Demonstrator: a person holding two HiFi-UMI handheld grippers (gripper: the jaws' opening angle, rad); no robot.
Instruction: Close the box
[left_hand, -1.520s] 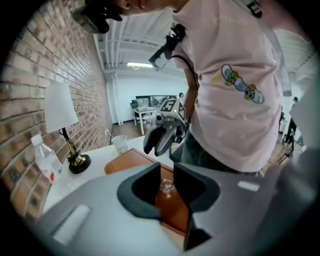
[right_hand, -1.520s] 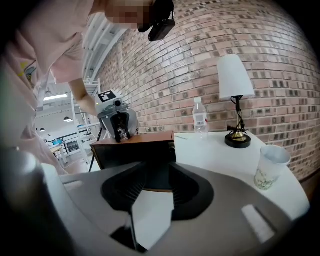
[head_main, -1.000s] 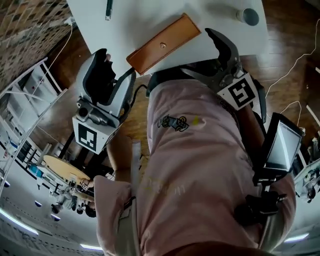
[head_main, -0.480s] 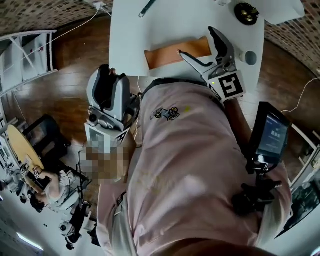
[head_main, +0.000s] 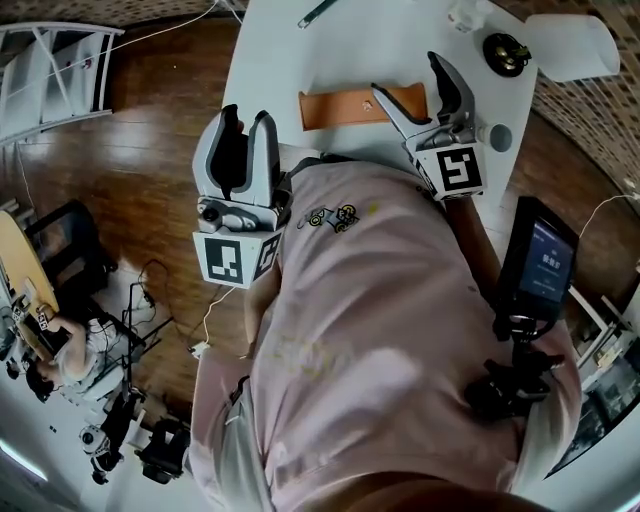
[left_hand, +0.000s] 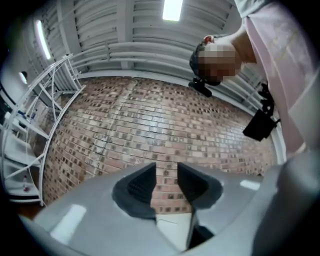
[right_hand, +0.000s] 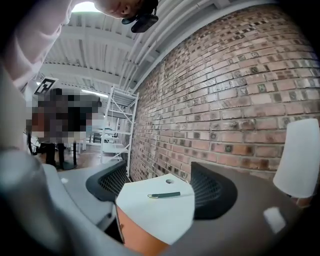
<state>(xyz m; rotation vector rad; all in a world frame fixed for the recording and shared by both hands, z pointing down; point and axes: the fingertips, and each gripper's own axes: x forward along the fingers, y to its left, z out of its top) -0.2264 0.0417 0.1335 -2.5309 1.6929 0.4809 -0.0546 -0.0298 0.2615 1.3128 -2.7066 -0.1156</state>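
Brick wall, dark wooden floor, white table, white metal shelving (ceiling light overhead)

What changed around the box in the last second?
The left gripper turned beside the white table, its jaws closing on nothing. The right gripper moved to the right end of the brown box, jaws narrowing but not gripping it. The brown box stayed shut on the table.

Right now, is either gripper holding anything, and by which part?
Nothing held. Left gripper: nothing between its jaws. Right gripper: jaws apart over one end of the box, not gripping it. Both pairs have just been closing.
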